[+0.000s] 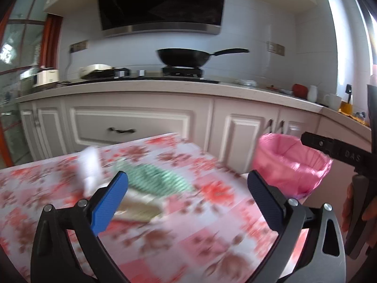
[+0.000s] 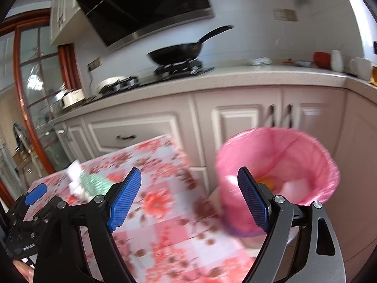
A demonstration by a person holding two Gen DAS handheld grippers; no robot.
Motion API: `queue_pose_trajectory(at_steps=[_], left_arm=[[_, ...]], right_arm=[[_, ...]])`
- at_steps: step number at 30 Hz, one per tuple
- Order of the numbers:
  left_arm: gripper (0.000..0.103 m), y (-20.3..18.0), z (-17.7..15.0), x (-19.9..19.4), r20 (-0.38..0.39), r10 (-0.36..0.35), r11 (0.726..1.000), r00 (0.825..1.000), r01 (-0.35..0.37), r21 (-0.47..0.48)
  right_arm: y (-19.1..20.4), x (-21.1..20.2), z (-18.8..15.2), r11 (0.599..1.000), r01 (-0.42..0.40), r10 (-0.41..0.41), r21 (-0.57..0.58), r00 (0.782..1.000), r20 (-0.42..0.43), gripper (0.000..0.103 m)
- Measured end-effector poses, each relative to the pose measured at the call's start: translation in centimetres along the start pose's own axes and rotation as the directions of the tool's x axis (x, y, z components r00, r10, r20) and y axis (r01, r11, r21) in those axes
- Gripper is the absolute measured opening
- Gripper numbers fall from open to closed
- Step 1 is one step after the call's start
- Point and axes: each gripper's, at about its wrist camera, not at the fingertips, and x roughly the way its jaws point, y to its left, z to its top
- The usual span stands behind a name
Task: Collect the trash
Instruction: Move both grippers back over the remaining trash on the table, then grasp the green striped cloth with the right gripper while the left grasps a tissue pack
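Note:
My left gripper (image 1: 187, 176) stands open over the floral table (image 1: 212, 224) with nothing between its blue pads. Just beyond it lie a green-and-white striped wrapper (image 1: 155, 176), a white scrap of paper (image 1: 89, 169) and a tan packet (image 1: 139, 208), all blurred. My right gripper (image 2: 188, 174) is open and holds nothing, at the table's right edge beside the pink-lined bin (image 2: 278, 155). Pale and orange bits (image 2: 294, 188) lie inside the bin. The wrapper (image 2: 94, 182) and paper (image 2: 75, 172) show at the table's far left.
The bin (image 1: 292, 162) stands off the table's right edge, in front of white cabinets (image 1: 132, 125). A black wok (image 1: 186, 57) sits on the stove on the counter behind. A hand (image 1: 353, 207) holds the right gripper's handle.

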Motion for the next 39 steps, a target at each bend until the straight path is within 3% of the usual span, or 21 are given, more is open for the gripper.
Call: queue_pose_trajectory(at_steps=[8, 15, 22, 29, 34, 37, 39], left_arm=[[0.098, 6.1, -3.4, -5.4, -0.008, 0.139, 0.988, 0.990, -0.139, -0.071], [0.098, 9.5, -5.4, -7.7, -0.009, 0.252, 0.962, 0.968, -0.251, -0.104], [0.098, 11.9, -5.8, -8.1, -0.016, 0.306, 0.941, 0.952, -0.305, -0.148], [0.098, 11.8, -5.7, -7.3, -0.021, 0.324, 0.938, 0.946, -0.325, -0.119], [0.098, 11.9, -5.7, -6.7, -0.026, 0.341, 0.935, 0.940, -0.342, -0.094], [0.098, 12.4, -5.8, -6.5, -0.034, 0.350, 0.930, 0.936, -0.352, -0.108], [0.098, 12.7, -5.8, -6.5, -0.037, 0.354, 0.927, 0.935, -0.356, -0.118]], right_arm=[[6.7, 2.0, -2.7, 0.992, -0.094, 0.087, -0.089, 0.993, -0.077, 0.079], [11.1, 4.7, -4.4, 0.977, -0.162, 0.141, -0.138, 0.979, -0.147, 0.079], [14.3, 8.9, -4.1, 0.961, -0.213, 0.177, -0.179, 0.964, -0.197, 0.079], [16.4, 13.0, -2.7, 0.948, -0.249, 0.203, -0.197, 0.953, -0.227, 0.079], [17.5, 15.7, -2.2, 0.935, -0.300, 0.244, -0.192, 0.932, -0.269, 0.079], [18.0, 16.4, -2.8, 0.926, -0.315, 0.247, -0.207, 0.922, -0.300, 0.066], [18.4, 16.3, -3.4, 0.919, -0.316, 0.236, -0.237, 0.920, -0.313, 0.048]])
